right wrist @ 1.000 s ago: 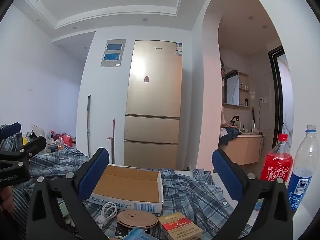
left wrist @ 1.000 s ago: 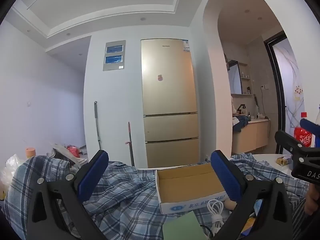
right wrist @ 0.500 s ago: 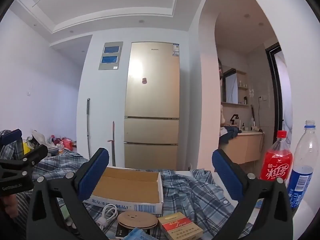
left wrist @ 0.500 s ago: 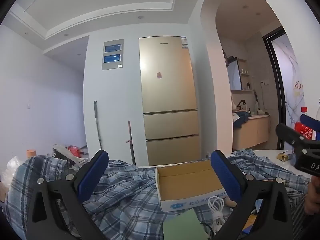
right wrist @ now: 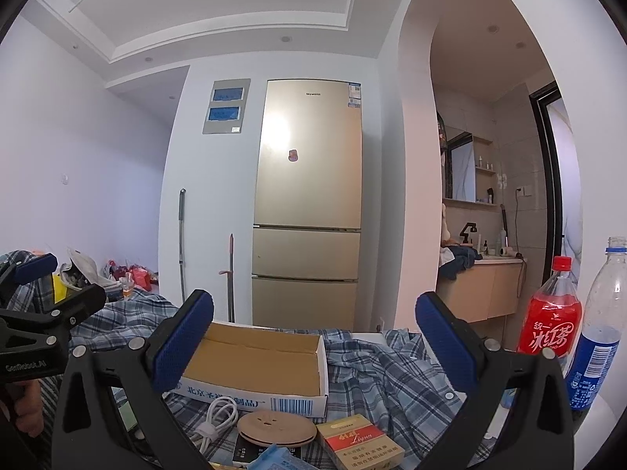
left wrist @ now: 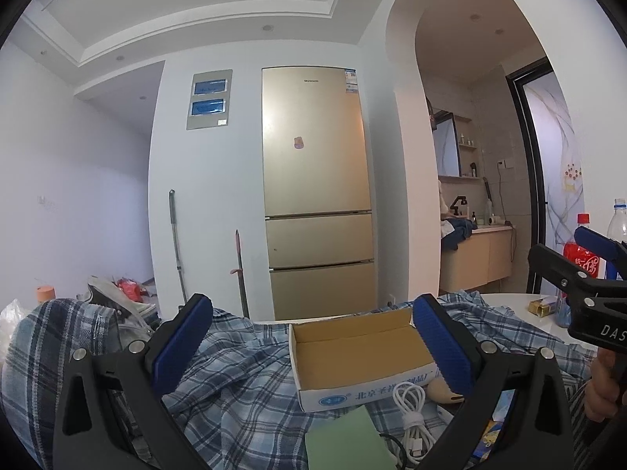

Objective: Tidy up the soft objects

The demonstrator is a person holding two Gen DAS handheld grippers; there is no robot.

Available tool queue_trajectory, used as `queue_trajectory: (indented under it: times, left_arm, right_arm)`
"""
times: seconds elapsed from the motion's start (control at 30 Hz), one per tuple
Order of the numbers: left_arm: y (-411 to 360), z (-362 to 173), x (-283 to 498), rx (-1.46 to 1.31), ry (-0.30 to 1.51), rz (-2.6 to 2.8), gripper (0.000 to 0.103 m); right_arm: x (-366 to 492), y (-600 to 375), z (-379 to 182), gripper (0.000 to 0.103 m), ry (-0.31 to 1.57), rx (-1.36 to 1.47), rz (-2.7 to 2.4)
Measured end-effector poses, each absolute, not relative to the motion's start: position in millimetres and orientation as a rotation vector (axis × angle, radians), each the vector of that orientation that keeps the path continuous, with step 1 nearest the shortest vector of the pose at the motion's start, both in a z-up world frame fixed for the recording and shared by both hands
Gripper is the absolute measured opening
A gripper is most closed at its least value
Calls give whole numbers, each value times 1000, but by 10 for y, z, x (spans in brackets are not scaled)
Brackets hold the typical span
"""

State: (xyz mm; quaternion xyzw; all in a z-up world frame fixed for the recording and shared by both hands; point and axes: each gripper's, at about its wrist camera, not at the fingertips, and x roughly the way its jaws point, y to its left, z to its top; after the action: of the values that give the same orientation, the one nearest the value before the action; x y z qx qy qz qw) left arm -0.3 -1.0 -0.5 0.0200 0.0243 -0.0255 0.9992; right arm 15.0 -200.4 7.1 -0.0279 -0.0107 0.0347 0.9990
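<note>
Left wrist view: our left gripper [left wrist: 313, 337] is spread wide, nothing between the pads, hanging above the plaid shirt [left wrist: 243, 376] that lies rumpled across the table, bunched high at far left. The cardboard box [left wrist: 352, 356] sits on the cloth right of centre, with a white cable [left wrist: 409, 403] and a green pad [left wrist: 345, 442] at its near side. We'd judge the step is still approach: go for a free fold left of the box, pinch one layer only, don't drag the box. The right gripper [left wrist: 580, 270] shows at the right edge, so open room is left and near. Right wrist view: our right gripper [right wrist: 315, 333] is also fully apart and empty, box dead ahead, shirt [right wrist: 392, 368] spilling right toward the red bottle [right wrist: 552, 321] and clear bottle [right wrist: 599, 337]. That side is tight; the bottles look tippable if the cloth tugs. The cigarette pack [right wrist: 360, 442] and round disc [right wrist: 274, 427] sit near, on the cloth — clear them or lift slowly.
</note>
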Motion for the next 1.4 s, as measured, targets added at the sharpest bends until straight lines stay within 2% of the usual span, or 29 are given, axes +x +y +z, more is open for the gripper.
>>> queue_trajectory:
  times: [1.4]
  left_arm:
    - [-23,-43,7,35,50,-54,103]
  right_arm:
    - [99,-1995,49,103,-56,-48,57]
